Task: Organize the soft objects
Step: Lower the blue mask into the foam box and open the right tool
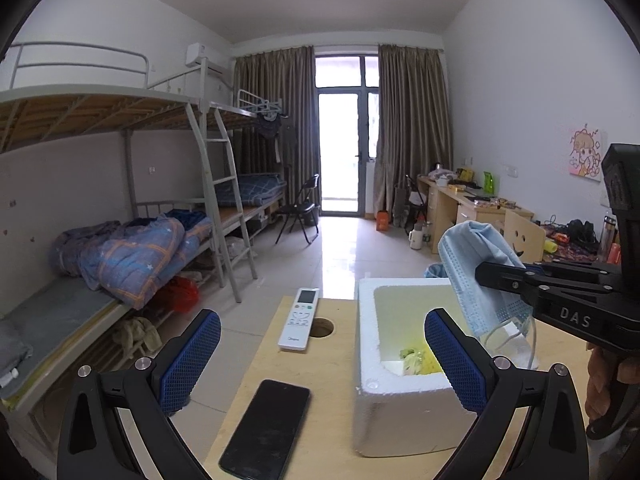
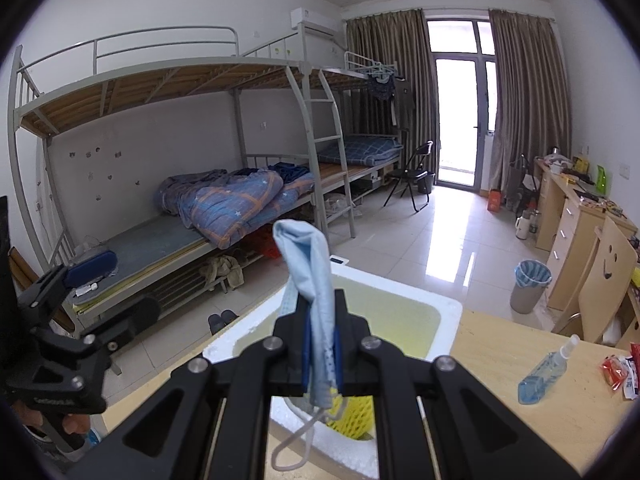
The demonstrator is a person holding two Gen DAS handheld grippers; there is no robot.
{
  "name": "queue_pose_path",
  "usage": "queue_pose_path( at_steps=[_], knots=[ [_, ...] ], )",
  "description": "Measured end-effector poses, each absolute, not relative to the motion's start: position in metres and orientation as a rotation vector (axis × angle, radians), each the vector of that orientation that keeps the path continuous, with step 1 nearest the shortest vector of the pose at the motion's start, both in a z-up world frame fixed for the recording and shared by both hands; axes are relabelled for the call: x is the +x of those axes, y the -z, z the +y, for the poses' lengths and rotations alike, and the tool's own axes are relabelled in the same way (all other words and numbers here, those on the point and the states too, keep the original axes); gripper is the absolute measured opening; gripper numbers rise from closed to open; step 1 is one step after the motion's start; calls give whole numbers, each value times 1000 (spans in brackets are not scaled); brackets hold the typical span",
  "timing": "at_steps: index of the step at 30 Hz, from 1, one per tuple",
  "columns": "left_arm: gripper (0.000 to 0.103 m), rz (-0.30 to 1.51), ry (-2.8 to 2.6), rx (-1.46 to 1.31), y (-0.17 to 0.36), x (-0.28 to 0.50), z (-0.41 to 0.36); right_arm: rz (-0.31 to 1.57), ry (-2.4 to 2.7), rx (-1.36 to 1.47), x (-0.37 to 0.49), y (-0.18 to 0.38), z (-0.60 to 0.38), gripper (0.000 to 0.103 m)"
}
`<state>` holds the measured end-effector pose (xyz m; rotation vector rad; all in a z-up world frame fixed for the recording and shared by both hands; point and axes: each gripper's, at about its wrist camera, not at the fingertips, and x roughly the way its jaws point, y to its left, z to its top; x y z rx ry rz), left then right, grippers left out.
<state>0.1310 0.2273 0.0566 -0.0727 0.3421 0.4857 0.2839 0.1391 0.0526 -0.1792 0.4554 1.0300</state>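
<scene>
My right gripper (image 2: 320, 344) is clenched on a crumpled pale-blue face mask (image 2: 310, 280) above the white foam box (image 2: 448, 308). My left gripper (image 1: 322, 354) hangs released and empty. Next, I judge, lower and let go inside.

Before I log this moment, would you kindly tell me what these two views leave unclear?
- Foam box contents: in the left wrist view the left claw's right finger covers part of the yellow item; in the right wrist view the right claw and face mask cover most of it.
- Phone: screen dark, lower end near the frame edge.
- Remote control: button labels too small.
- Desk clutter: too small.
</scene>
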Motion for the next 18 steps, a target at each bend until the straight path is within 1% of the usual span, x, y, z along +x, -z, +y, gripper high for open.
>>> queue_pose_path(
  at_steps=[12,13,14,16,18],
  knots=[
    [102,341,-483,-82,-56,131,225,477,-985,-196,297,-46,155,12],
    [102,340,-487,-82,-56,131,225,478,-984,-195,298,-45,155,13],
    [102,341,-486,-81,-56,131,224,475,-977,-197,299,-45,155,18],
    [102,340,-488,-84,-56,131,224,472,-957,-203,299,-45,155,20],
    [102,336,-487,-85,-57,131,223,474,-951,-211,299,-44,156,26]
  ],
)
